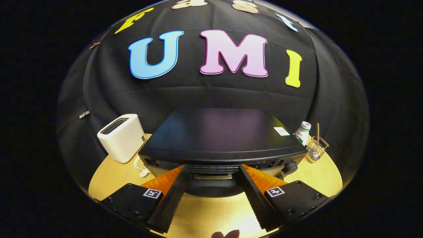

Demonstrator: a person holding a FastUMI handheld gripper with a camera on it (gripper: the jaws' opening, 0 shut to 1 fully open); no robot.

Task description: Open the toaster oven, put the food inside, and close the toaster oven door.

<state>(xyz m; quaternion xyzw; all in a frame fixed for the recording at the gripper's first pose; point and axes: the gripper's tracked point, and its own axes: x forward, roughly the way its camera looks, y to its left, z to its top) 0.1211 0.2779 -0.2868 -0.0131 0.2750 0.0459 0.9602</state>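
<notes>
Gripper view: fingers [211, 185] spread wide, nothing between the pads, both tips up against the front upper edge of the toaster oven [218, 138]. Black oven sits square ahead on the round wooden tabletop [317, 178], seen from above so its flat top takes most of the sight. Front face is mostly hidden under the top lip; a vent strip and a dark curved part, probably the door handle [211, 188], lie between the two finger tips. Door state hard to read from this angle; looks closed, can't tell for sure. Knob [290, 166] pokes out at the oven's right front corner.

White slot toaster [121, 137] stands left of the oven, apart from it. Small pale item [141, 165] lies on the tabletop by the oven's left front corner, too small to name; could be the food. White bottle [303, 132] and wire basket [316, 149] with a stick in it stand right of the oven.

Progress, my guess: early stage. Fingers lined up on the handle to pull the door open. Loading the food and closing the door are still left.
</notes>
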